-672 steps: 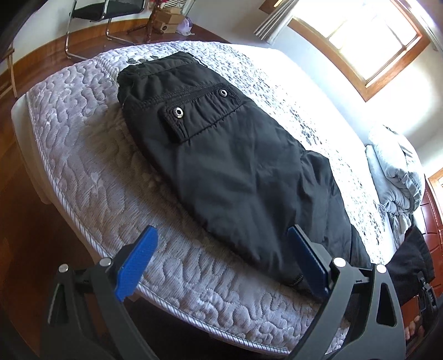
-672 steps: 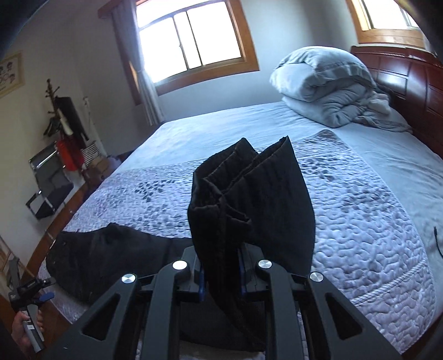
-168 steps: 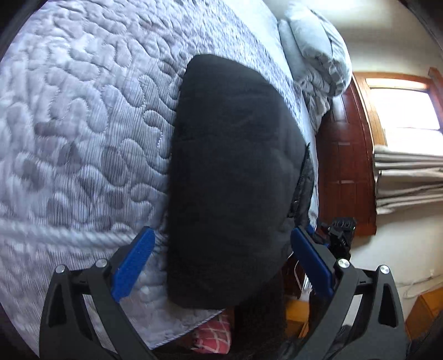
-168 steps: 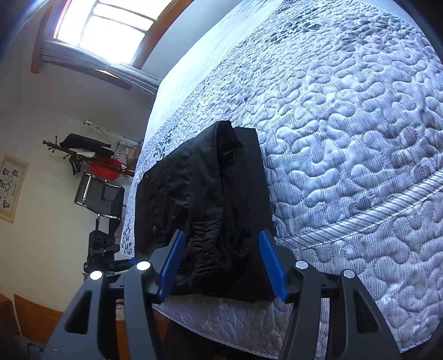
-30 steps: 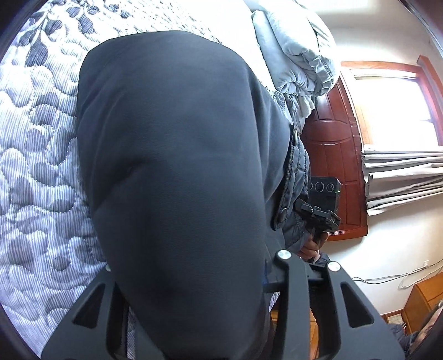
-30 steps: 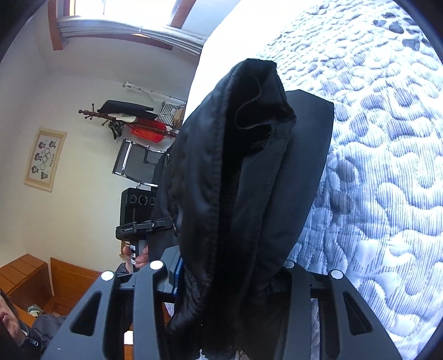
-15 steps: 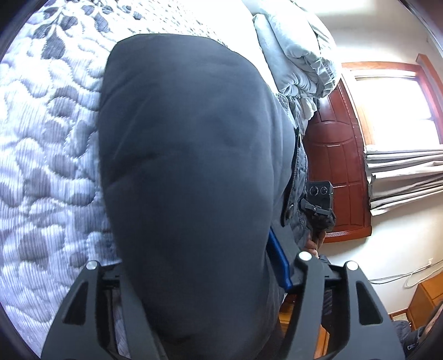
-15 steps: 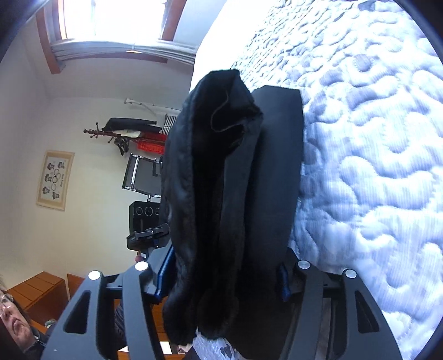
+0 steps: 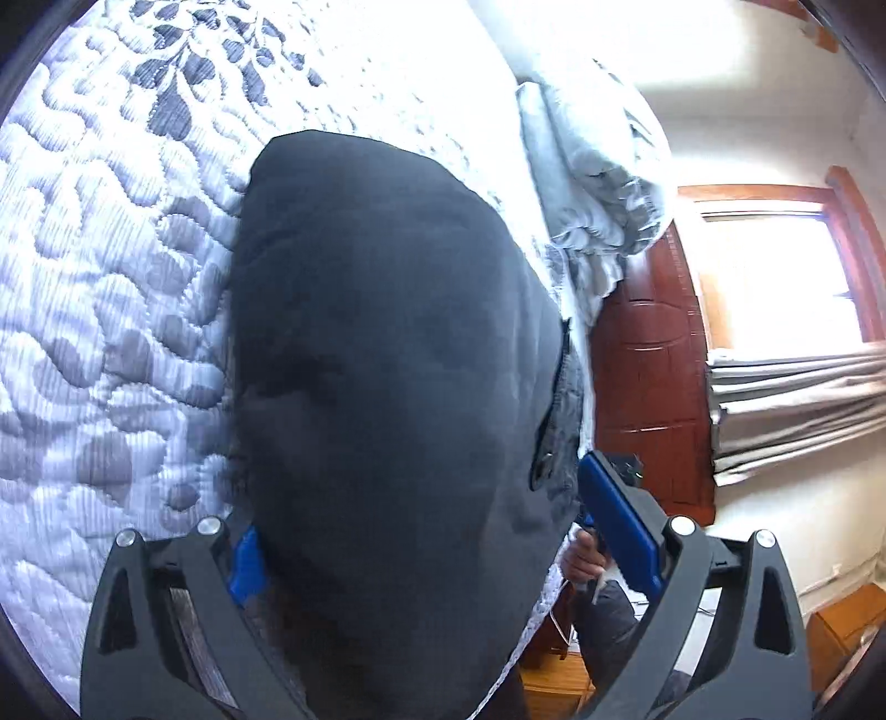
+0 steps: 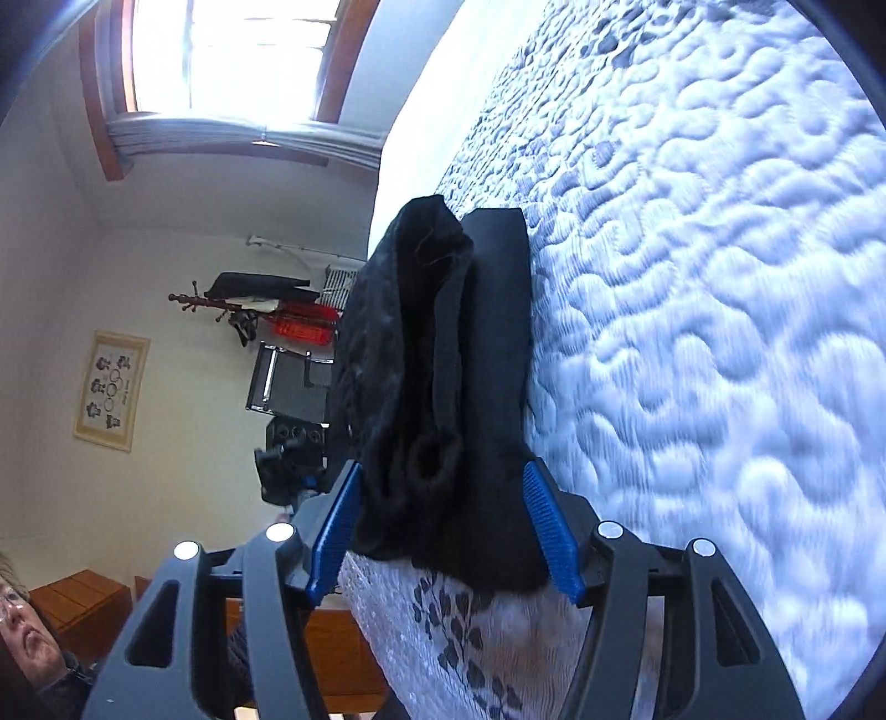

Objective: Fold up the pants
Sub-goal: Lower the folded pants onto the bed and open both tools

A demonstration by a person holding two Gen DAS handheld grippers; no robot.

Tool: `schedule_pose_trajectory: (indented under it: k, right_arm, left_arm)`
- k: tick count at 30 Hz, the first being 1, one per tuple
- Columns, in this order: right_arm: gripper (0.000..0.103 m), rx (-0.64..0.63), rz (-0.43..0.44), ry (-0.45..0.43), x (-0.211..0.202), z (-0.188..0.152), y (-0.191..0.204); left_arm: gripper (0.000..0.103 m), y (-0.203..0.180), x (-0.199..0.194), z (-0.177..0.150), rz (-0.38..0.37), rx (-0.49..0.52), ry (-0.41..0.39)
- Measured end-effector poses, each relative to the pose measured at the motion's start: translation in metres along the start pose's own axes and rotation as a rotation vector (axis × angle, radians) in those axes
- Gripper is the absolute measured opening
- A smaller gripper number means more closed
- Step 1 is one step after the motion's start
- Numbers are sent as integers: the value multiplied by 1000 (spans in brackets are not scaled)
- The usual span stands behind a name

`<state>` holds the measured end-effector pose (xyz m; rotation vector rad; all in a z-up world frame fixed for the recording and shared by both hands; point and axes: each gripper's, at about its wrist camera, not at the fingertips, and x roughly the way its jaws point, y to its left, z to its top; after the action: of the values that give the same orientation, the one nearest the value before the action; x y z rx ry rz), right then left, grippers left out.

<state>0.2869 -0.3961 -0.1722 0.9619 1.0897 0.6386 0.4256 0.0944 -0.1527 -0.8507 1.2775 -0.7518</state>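
Note:
The black pants [image 9: 387, 360] lie folded in a thick bundle on the quilted bed [image 9: 99, 288]. In the left wrist view the bundle fills the space between the blue pads; my left gripper [image 9: 437, 531] is open, its jaws spread wide on either side of the cloth. In the right wrist view the pants [image 10: 448, 376] show their stacked folded edge. My right gripper [image 10: 443, 526] is open too, with both blue pads standing apart from the bundle's near end.
A rumpled grey duvet [image 9: 592, 166] lies at the head of the bed by the dark wood headboard [image 9: 648, 376]. A window [image 10: 232, 50], a coat rack [image 10: 243, 299] and a black chair [image 10: 288, 382] stand beyond the bed's far side.
Both grippers were shut on the folded pants a second ago and have opened. The bundle has come down from being held up and now rests on the bed.

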Motion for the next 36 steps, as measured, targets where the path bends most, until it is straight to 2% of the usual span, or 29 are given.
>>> schedule_pose_trajectory:
  k: [3,5,8,12,13,15,16,18,21,25,26,30,36]
  right_arm:
    - [61,-8,2,-27,-14,-13,10]
    - [61,-15,2,-39,-23,-20,16]
    - [61,-28,-7,-53,-33,-34,24]
    - [62,-61,-48,-93,-41,-51,50]
    - [64,-76,-62,-107,-43,-57,58]
    - [85,-101,-112,-133,-43,-66,72]
    - [89,-122,-136,-138,-42,-73,81]
    - [100,-160,-197,-149,-38,-83,95]
    - [100,-208,-361,-189,-33,-98,111]
    - [100,-198,-672,-258,-27,-113,122]
    - [100,-200,-721,-271,-26,-117,124]
    - [99,-189,-864,-331,-30,-135,131]
    - [99,-199,-969,-376,-30,-162,140]
  left_arm:
    - [97,-6,-5,-3,80,40,5]
    - [99,0,-13,-4,139,12,14]
    - [99,10,-40,-10,166,-47,-38]
    - [100,-7,-78,-31,302,-3,-151]
    - [100,-13,-84,-37,332,9,-168]
    - [100,-31,-93,-53,403,58,-208]
    - [100,-37,-97,-61,447,84,-220]
    - [100,-50,-100,-74,513,135,-238]
    - [100,-70,-94,-101,626,204,-248]
    - [100,-80,-83,-135,709,256,-249]
    - [100,-83,-80,-143,725,268,-250]
    - [100,-98,-69,-169,795,311,-272]
    - [100,-110,-61,-204,774,326,-285]
